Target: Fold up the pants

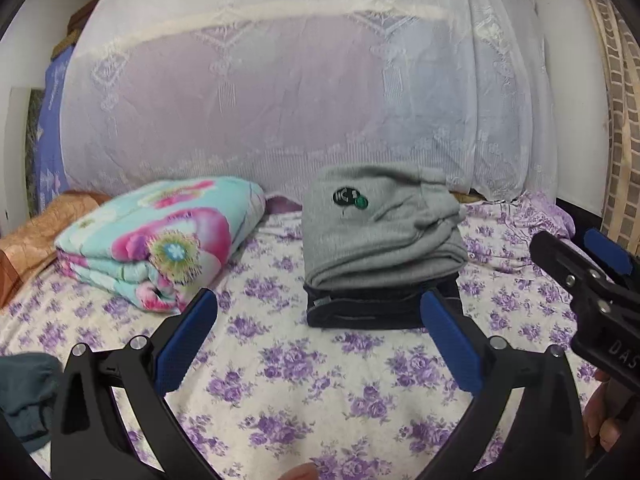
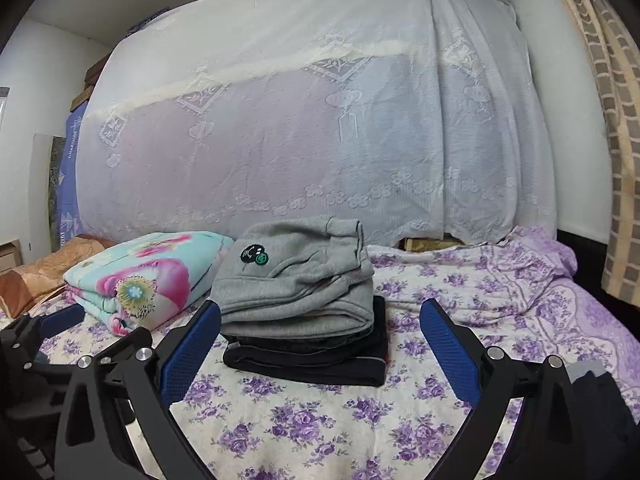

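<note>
Both my left tongs [image 1: 318, 332] and right tongs [image 2: 320, 340] hang spread and empty. The grey sweatpants [image 2: 296, 280] sit folded atop dark folded pants [image 2: 308, 356] on the bed [image 2: 320, 420]; this fold looks finished, so next I'd fetch another pair.

Folded floral quilt [image 1: 160, 240] laid near bed [image 1: 320, 380] left edge; white lace cover [image 1: 300, 100] draped behind, along far edge.

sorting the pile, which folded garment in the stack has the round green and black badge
The grey sweatpants on top of the stack; the dark pants beneath them show no badge, only plain dark fabric.
</note>
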A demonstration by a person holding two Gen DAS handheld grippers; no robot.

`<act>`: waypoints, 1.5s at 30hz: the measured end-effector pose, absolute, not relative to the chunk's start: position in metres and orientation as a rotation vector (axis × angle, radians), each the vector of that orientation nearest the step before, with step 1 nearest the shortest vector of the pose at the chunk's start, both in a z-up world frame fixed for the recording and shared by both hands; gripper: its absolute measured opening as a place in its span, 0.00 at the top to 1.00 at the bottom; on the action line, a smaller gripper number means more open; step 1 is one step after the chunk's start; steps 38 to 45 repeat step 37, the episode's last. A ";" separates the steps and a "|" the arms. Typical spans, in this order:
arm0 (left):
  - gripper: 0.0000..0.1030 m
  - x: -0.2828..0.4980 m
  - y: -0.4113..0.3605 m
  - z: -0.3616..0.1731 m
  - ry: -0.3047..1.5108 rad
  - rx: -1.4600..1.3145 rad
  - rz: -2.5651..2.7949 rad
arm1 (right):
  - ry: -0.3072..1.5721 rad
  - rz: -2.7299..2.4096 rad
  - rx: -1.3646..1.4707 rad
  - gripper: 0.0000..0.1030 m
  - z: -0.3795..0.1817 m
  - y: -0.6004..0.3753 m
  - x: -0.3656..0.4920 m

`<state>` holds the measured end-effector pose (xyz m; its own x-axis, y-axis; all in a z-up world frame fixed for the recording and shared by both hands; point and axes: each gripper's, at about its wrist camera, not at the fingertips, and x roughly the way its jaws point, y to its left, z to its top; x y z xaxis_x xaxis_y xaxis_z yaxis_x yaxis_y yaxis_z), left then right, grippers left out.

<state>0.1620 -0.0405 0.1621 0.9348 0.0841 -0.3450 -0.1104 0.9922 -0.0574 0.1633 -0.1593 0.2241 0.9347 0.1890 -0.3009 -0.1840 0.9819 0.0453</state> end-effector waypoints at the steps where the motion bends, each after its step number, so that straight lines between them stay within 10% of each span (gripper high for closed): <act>1: 0.04 0.164 -0.039 0.160 0.362 -0.091 0.088 | 0.327 0.191 0.017 0.03 0.221 -0.159 0.167; 45: 0.04 0.155 -0.058 0.164 0.347 -0.028 0.103 | 0.370 0.219 0.065 0.03 0.216 -0.164 0.173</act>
